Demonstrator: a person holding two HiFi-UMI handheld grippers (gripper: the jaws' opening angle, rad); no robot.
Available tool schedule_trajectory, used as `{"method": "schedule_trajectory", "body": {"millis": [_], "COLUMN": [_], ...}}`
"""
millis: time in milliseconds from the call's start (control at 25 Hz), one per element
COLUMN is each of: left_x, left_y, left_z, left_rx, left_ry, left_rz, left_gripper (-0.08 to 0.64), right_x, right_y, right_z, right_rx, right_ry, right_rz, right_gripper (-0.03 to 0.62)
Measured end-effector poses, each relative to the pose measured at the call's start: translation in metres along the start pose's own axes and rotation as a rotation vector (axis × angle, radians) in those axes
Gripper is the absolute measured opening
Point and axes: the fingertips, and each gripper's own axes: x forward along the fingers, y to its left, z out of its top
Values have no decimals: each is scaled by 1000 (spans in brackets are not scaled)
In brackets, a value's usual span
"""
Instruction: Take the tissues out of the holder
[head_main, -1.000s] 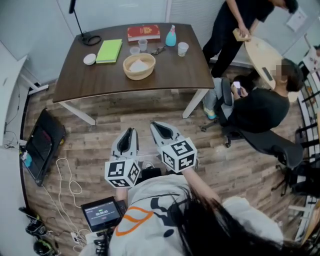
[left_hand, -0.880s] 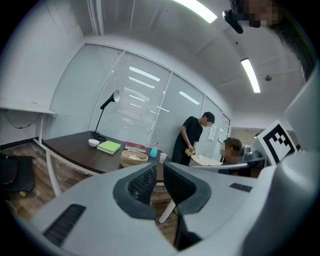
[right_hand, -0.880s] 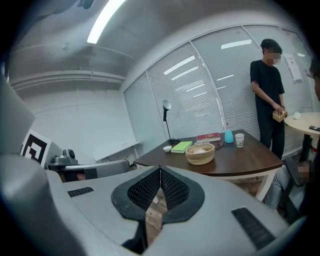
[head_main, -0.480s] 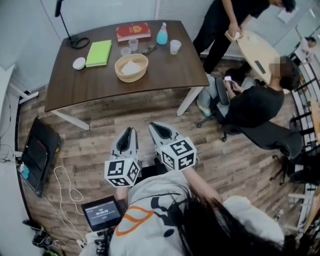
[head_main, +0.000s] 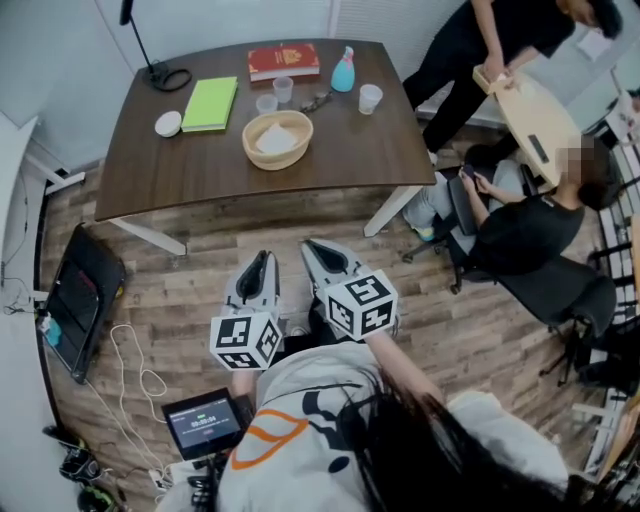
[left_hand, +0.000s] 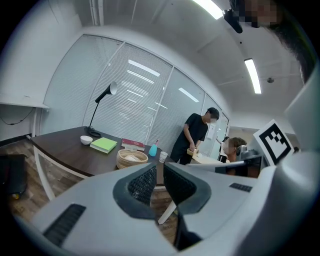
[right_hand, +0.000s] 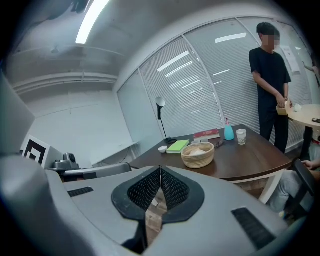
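Note:
A round woven holder with white tissues in it stands near the middle of the dark wooden table. Both grippers hang over the wood floor close to my body, well short of the table. My left gripper holds nothing, and its jaws stand a narrow slit apart in the left gripper view. My right gripper is shut and empty, its pads meeting at the tips. From each gripper camera the holder shows far ahead on the table.
On the table lie a green notebook, a red book, a blue bottle, cups, a white bowl and a lamp base. One person stands and another sits at the right. A tablet and cables lie on the floor.
The head view has shifted a little, so the table sits slightly differently in frame. Both grippers keep the same pose near my body. The people at the right moved slightly.

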Motion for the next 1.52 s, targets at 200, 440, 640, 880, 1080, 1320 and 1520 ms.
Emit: {"method": "schedule_trajectory", "body": {"millis": [200,440,640,880,1080,1320,1520], "left_x": [7,39,120,151,179,197,198], "left_y": [0,1,28,32,32,32,38], "left_z": [8,22,24,34,37,41,41], "left_rx": [3,4,-3,4,11,12,14], "left_ry": [-2,-7,21,30,29,28,37], "left_rz": [10,16,60,79,86,105,128], "left_gripper": [44,44,44,44,44,44,44], "right_x": [5,24,87,107,123,138,150], "right_y": [-3,-28,-91,-113,-135,-149,-152], "right_z": [10,31,50,63,72,78,75], "right_rx": [-5,-6,15,22,23,19,26], "right_ry": [1,2,26,37,42,61,82], "right_rz": [16,25,52,73,88,113,132], "right_gripper": [12,11,12,12,11,12,11]}}
